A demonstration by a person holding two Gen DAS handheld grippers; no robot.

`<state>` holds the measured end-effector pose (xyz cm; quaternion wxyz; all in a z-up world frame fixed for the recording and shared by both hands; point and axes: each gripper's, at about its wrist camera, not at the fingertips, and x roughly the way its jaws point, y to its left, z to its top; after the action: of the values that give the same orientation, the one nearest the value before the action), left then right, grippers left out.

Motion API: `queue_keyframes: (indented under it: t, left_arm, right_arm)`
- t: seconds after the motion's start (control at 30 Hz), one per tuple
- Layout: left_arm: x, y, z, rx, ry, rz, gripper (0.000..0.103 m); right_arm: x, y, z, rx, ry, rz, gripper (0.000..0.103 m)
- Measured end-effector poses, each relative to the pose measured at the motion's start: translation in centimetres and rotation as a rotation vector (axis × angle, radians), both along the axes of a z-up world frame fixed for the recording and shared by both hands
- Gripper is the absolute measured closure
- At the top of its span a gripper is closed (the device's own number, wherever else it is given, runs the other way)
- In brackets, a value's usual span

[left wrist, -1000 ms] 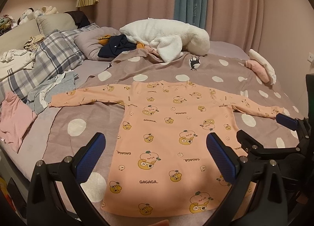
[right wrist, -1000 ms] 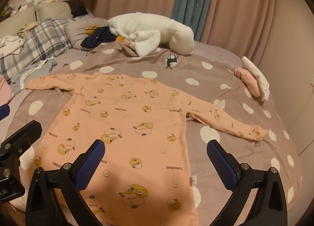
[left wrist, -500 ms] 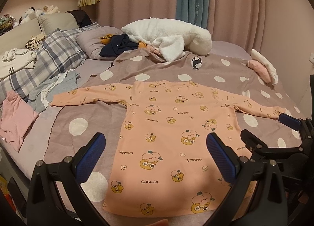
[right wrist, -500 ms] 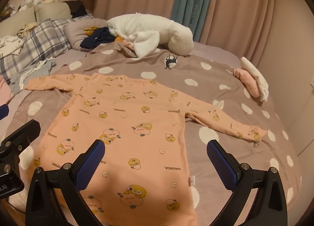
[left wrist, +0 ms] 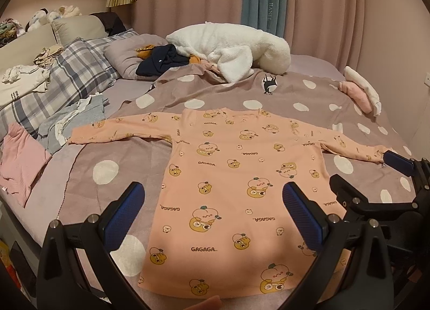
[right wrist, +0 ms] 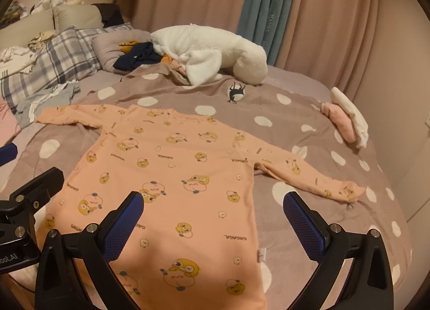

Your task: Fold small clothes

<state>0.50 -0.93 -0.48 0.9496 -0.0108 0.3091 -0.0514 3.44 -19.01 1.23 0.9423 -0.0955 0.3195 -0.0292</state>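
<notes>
Bed [left wrist: 309, 61] under a spotted cover, strewn with clothes

A peach printed top [left wrist: 228, 175] lies flat with sleeves spread on the polka-dot blanket [left wrist: 107, 173]; a white plush toy [left wrist: 228, 46], plaid pillow [left wrist: 70, 76], grey garments [left wrist: 70, 121] and a pink garment [left wrist: 18, 162] lie around it.

Left gripper [left wrist: 212, 213]: jaws spread wide, blue pads [left wrist: 122, 216] facing inward, nothing between them. Black finger arms rise from the lower corners of its own view and lean slightly outward. Held above the bed, aimed forward and a little down.

Right gripper [right wrist: 212, 216]: jaws likewise wide apart and empty, blue pads [right wrist: 303, 224] facing each other. Same raised, forward-tilted pose.

Relation: the two sit side by side, near each other. The right gripper [left wrist: 381, 189] shows at the right edge of the left view; the left gripper's [right wrist: 18, 202] black frame shows at the left edge of the right view.
</notes>
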Motion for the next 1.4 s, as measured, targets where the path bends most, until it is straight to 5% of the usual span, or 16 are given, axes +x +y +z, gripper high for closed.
queue_keyframes:
  t: [0.43,1.4]
  left_arm:
    - [0.4,0.1,0.1,-0.047,-0.021,0.037,0.0]
    - [0.7,0.0,-0.3,0.001,-0.014,0.045,0.001]
  right_arm:
    - [0.0,0.0,-0.2,-0.003,-0.002,0.011,0.0]
    - [0.2,-1.8,0.0,0.087,-0.01,-0.044,0.0]
